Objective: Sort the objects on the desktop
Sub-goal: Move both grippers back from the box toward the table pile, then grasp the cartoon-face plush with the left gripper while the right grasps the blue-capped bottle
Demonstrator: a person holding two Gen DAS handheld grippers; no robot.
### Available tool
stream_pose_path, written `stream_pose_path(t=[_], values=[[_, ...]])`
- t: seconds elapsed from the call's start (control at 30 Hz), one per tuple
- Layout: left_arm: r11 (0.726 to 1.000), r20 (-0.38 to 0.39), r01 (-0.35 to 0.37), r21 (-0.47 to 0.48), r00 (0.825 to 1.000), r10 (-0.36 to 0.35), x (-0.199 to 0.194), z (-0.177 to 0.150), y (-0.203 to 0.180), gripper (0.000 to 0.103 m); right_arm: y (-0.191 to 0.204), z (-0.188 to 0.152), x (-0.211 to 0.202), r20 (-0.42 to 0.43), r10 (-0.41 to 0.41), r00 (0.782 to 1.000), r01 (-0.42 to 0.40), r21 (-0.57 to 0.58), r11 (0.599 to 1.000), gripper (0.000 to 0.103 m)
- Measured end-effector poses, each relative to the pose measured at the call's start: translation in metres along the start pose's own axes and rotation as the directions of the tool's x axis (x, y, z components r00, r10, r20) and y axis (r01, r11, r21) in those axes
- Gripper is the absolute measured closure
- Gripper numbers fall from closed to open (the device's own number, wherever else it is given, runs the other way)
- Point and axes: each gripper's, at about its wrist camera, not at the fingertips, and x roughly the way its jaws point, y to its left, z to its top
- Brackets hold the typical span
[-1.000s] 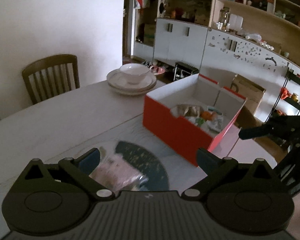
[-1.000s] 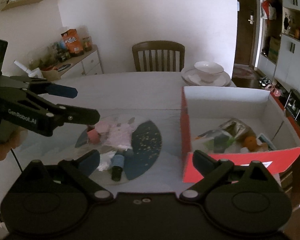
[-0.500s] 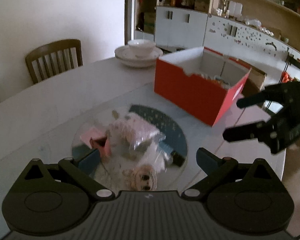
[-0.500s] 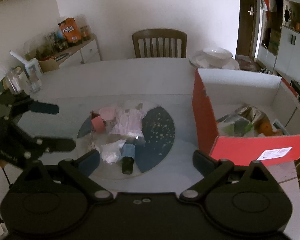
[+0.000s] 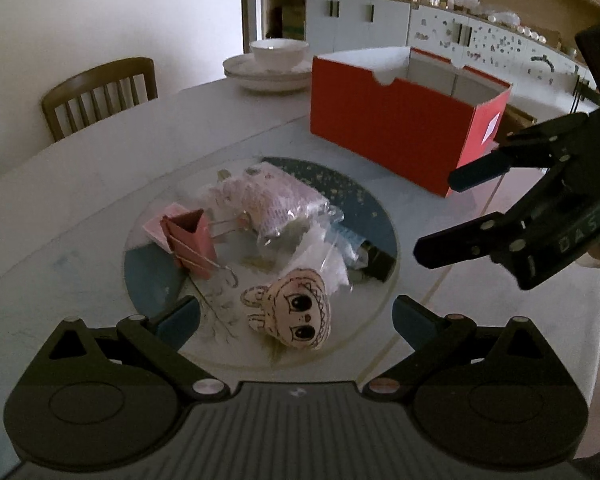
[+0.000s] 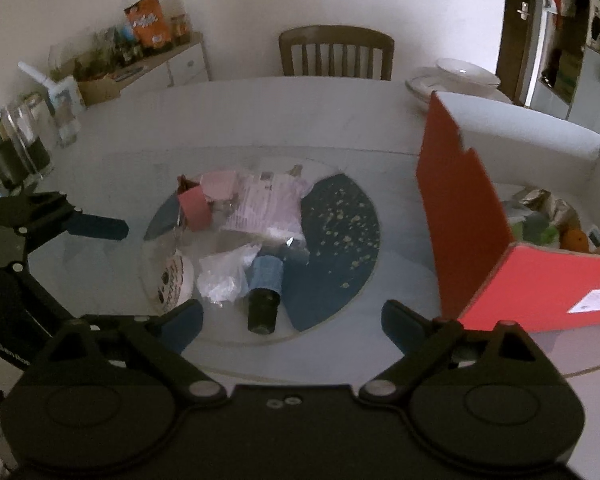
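**Left wrist view: both grippers empty over the clutter on the glass turntable**

Left wrist view takes in the pale table [image 5: 100, 168] first, then the red box [image 5: 396, 128] standing well apart from the pile, open-topped; from the right wrist camera it already holds wrappers and something orange. Nearer lies the round glass turntable [image 5: 168, 280] carrying what is left to sort.

On it, a pink printed packet in clear film [image 5: 276, 204] lies in the middle: light, crinkly, likely slippery, best pinched across a flat edge. Beside it, touching, is a small dark bottle with a blue label [image 6: 265, 292] on its side; stiff, it could roll, so grip across the body. A pink binder clip [image 5: 192, 242] stands on a pink notepad, rigid, with thin wire handles. Closest is a small plush doll head [image 5: 294, 312], soft and light, squashing under a pinch at its middle.

The left gripper [image 5: 296, 314] hangs wide apart just above the doll, holding nothing. The right gripper [image 6: 292, 320] is equally spread and empty, near the bottle.
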Motion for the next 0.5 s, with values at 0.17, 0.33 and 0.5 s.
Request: stream_pose_path(t=[0.17,0.33,0.5], values=[[1.0,-0.023,-0.01,-0.002,1.0,0.01,0.014,-0.004,0.001,0.0,0.004,-0.002,0.018,-0.033,0.004,0.999,-0.005,-0.024,1.0,0.012],[1.0,-0.025,-0.015,-0.018,1.0,0.014,0.02,-0.005,0.005,0.001,0.007,-0.004,0.033,-0.06,-0.007,0.998,0.004,-0.05,0.999,0.019],[0.999,-0.023,-0.012,-0.035,1.0,0.011,0.023,-0.006,0.008,0.003,0.008,-0.004,0.042,-0.07,-0.022,0.997,0.018,-0.064,0.998,0.027]])
